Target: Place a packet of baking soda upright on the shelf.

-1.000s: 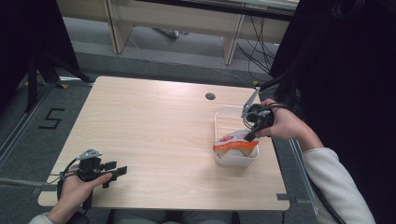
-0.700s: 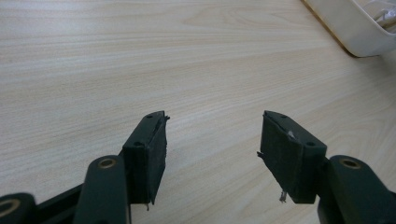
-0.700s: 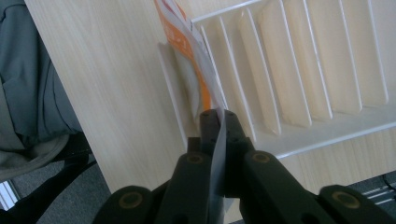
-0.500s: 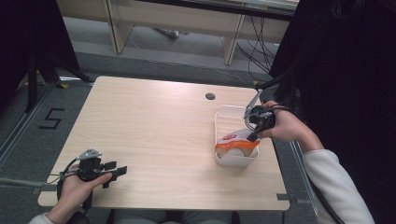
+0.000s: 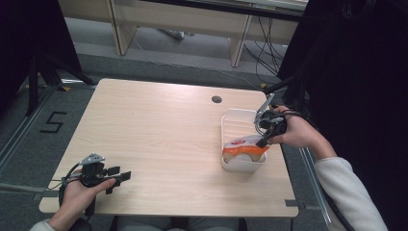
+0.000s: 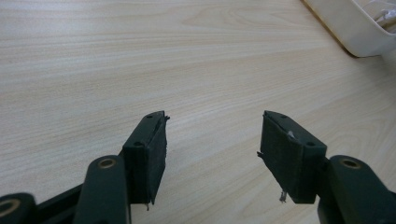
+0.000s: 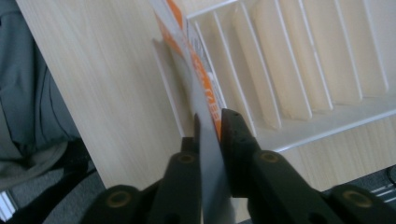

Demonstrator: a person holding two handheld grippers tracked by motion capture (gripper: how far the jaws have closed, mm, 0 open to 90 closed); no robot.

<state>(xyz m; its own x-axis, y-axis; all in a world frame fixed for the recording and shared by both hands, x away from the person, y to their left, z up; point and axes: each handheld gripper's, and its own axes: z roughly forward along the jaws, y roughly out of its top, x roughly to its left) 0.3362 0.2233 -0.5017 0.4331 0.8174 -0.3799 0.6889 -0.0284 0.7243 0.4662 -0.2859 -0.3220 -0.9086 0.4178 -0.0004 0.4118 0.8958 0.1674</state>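
An orange-and-white flat packet stands on edge in the near end of a white slatted rack at the table's right side. My right gripper is shut on the packet's right edge. In the right gripper view its jaws pinch the packet edge-on, with the rack's slats beyond. My left gripper rests open near the table's front left corner, held just above the wood. Nothing lies between its pads in the left gripper view.
The light wooden table has a round cable hole at the back right. The rack's corner appears at the top right of the left gripper view. Grey floor, desk legs and cables lie beyond the far edge.
My right gripper has lowered slightly, setting the packet deeper into the near end of the rack. The left gripper has not moved.
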